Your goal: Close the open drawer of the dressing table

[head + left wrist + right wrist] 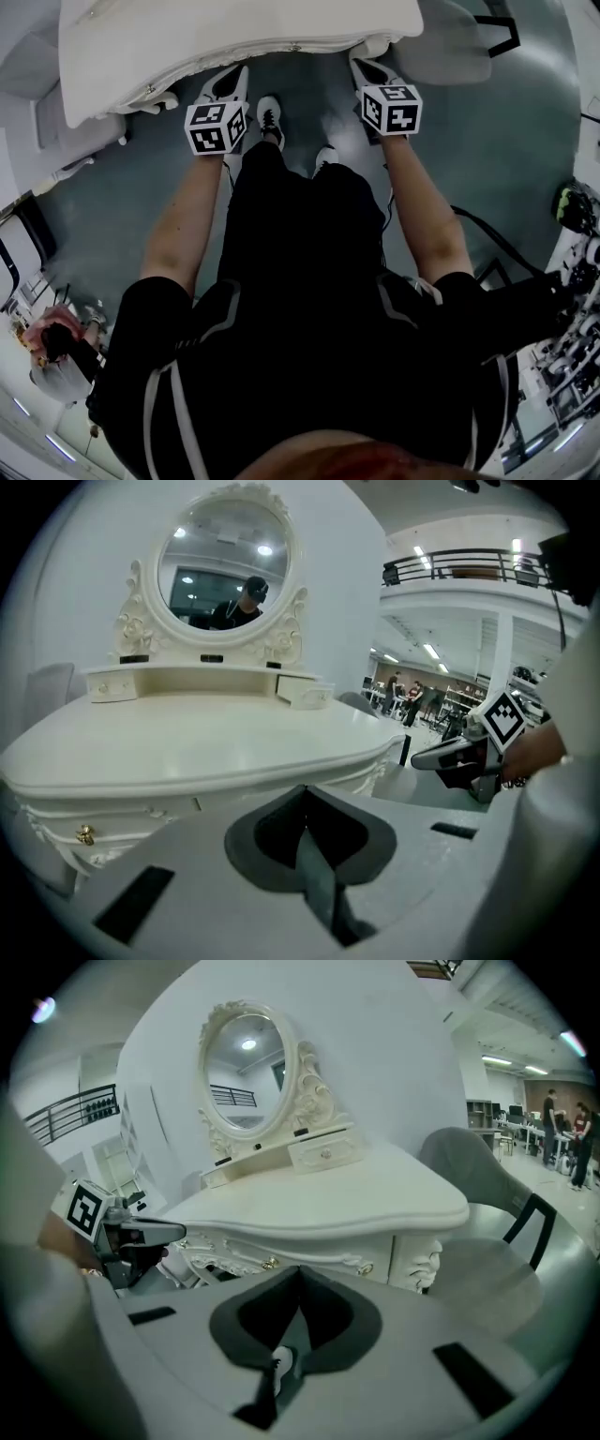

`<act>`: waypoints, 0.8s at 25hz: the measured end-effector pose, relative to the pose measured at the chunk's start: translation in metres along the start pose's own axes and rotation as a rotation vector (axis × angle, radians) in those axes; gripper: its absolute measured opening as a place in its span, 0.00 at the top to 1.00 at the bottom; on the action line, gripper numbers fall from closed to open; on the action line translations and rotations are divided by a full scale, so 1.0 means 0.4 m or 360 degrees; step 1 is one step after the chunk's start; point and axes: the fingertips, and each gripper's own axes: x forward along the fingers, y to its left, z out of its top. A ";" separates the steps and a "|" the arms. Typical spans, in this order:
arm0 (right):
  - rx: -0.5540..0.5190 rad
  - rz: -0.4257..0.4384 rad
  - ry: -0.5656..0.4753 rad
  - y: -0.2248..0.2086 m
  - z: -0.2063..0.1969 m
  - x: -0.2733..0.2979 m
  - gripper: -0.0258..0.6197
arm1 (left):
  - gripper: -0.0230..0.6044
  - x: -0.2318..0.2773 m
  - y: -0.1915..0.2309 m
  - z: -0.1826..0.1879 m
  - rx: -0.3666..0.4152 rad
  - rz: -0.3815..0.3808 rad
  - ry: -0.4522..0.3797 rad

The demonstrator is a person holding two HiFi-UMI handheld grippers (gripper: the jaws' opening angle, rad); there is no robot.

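The white dressing table (187, 738) with its oval mirror (223, 566) stands right in front of me. On its upper shelf the small right-hand drawer (305, 694) (325, 1152) sticks out from the shelf front, open. My left gripper (303, 799) (232, 82) is below the table's front edge, shut with nothing in it. My right gripper (298, 1277) (367, 67) hangs level with it to the right, also shut and empty. Neither touches the table (234, 37). The head view cuts off the shelf and drawer.
A grey chair (483, 1180) (459, 47) stands to the right of the table, another (42, 691) to its left. Gold knobs (270, 1263) mark the front drawers. The person's shoes (270, 114) stand on the grey floor between the grippers. People and equipment are farther off.
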 end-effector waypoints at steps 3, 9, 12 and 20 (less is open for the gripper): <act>-0.0056 0.0024 -0.0018 0.019 0.016 -0.078 0.95 | 0.96 -0.057 -0.051 0.029 -0.0024 0.0003 -0.0058; -0.0032 0.0110 -0.0107 0.042 0.063 -0.209 0.95 | 0.96 -0.188 -0.127 0.114 -0.0018 -0.0022 -0.0169; -0.0032 0.0089 -0.0151 0.048 0.098 -0.267 0.95 | 0.96 -0.253 -0.158 0.161 0.0019 -0.0038 -0.0219; -0.0097 0.0108 -0.0250 0.125 0.237 -0.397 0.95 | 0.96 -0.403 -0.176 0.315 -0.0013 -0.0068 -0.0342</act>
